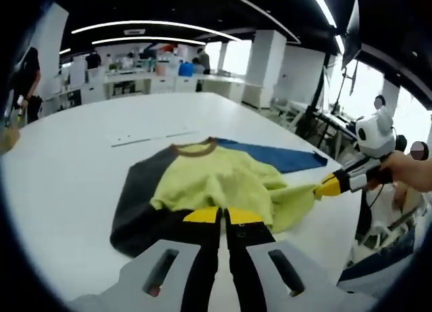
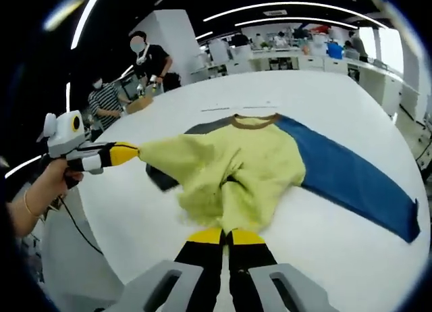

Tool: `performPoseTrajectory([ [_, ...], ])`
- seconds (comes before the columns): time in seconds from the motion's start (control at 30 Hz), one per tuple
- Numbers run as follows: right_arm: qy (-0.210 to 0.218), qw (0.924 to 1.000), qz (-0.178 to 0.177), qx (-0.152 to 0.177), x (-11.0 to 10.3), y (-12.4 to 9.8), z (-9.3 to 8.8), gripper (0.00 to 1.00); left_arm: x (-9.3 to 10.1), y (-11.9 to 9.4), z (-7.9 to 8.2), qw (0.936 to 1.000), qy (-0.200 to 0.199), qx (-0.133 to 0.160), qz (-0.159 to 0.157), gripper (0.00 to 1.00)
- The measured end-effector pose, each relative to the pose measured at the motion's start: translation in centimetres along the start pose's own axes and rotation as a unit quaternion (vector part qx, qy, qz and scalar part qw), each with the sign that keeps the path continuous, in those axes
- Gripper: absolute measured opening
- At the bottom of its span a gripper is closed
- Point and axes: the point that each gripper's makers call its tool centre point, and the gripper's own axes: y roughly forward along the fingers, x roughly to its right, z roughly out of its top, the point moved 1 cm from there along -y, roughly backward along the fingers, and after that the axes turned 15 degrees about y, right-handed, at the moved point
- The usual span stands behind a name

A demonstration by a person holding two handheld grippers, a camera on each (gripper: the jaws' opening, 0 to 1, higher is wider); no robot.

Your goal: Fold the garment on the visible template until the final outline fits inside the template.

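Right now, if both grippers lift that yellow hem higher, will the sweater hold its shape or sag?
Likely sag: the sweater already drapes in soft folds where its hem is pinched. Probably light, since one pinched corner stretches out toward the left gripper. The blue sleeve, lying flat on the table, may drag behind.

On the table (image 1: 61,184), the garment (image 1: 209,180) lies directly ahead of the left gripper (image 1: 223,215), whose closed jaws meet at its near hem, one sleeve (image 1: 131,204) stretching left of the jaws and the other sleeve (image 1: 277,157) reaching away beyond them to the right. In the right gripper view, the right gripper (image 2: 226,236) likewise clamps the near edge of the garment (image 2: 236,167), with the left gripper (image 2: 125,153) entering from the left of the jaws and pinching the cloth's far-left corner. The template marks (image 1: 152,136) lie on the table behind the collar (image 1: 192,148), farthest from the jaws.
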Motion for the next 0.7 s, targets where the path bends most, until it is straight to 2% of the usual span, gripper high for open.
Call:
performPoseTrajectory([
  [0.33, 0.004, 0.9999, 0.002, -0.012, 0.6, -2.3, -0.4, 0.0, 0.5, -3.1, -0.5, 0.9998, -0.018, -0.004, 0.002, 0.0],
  [0.7, -0.008, 0.9995, 0.003, -0.029, 1.4, -4.1, -1.4, 0.0, 1.6, -5.6, -2.3, 0.9992, -0.024, -0.03, 0.0, 0.0],
])
